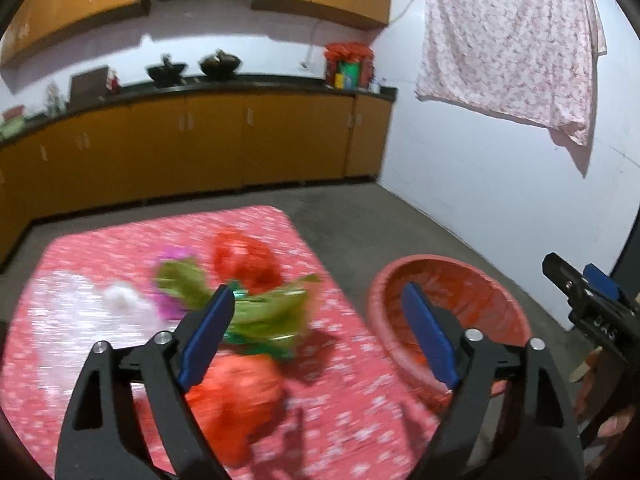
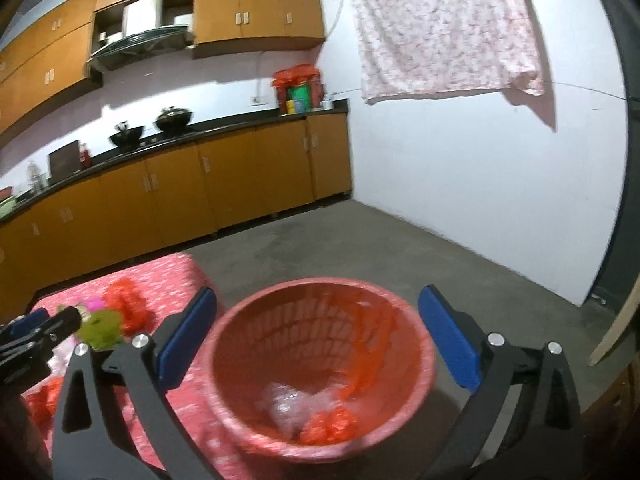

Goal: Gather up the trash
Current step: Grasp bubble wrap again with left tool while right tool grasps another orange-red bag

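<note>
Clearly empty, both: left gripper (image 1: 316, 336) spread wide over green wrapper (image 1: 264, 312), right gripper (image 2: 320, 340) splayed above red basket (image 2: 400, 304). Blurred approach; could knock wrappers off table (image 1: 360, 420).

White characters, seemingly "DA5" seen upside down, mark the black right gripper (image 1: 592, 300) at the frame's right edge. The colourful box (image 1: 346, 73) on the counter bears nothing legible.

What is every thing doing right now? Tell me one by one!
Left gripper: open, empty.
Right gripper: open, empty, over the bin.
Bin: upright, some trash at the bottom.
Wrappers: loose on the table.
Cabinet doors: closed.
Cloth: hanging.
</note>
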The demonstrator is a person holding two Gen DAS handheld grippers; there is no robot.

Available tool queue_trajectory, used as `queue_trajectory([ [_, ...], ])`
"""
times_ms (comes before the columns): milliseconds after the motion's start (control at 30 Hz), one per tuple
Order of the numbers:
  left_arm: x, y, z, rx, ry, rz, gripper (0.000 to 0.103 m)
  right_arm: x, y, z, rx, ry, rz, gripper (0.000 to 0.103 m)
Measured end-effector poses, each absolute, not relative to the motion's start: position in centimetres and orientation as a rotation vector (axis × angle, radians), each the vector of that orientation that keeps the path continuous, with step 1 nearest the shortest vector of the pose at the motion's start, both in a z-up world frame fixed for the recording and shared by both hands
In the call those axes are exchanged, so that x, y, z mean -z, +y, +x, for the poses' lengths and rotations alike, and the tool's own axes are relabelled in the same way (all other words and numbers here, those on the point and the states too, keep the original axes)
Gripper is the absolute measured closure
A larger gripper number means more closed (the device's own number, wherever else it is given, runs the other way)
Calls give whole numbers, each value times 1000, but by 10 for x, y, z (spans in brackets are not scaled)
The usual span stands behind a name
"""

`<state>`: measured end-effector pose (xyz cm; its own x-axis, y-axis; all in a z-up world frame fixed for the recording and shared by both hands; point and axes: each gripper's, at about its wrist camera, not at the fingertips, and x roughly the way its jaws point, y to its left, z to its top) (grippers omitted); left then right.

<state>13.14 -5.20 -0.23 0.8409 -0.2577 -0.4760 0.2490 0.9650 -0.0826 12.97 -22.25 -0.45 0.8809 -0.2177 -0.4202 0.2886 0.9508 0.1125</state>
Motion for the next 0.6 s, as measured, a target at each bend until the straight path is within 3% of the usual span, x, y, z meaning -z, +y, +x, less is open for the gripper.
queue_trajectory([
  [167,4,8,115,132,493,-33,13,10,-168,135,137,458,122,5],
  [400,22,93,109,-78,532,-95,13,31,-79,146,-61,554,65,20],
  [600,33,134,109,-162,555,-131,13,49,-26,155,-127,618,48,21],
])
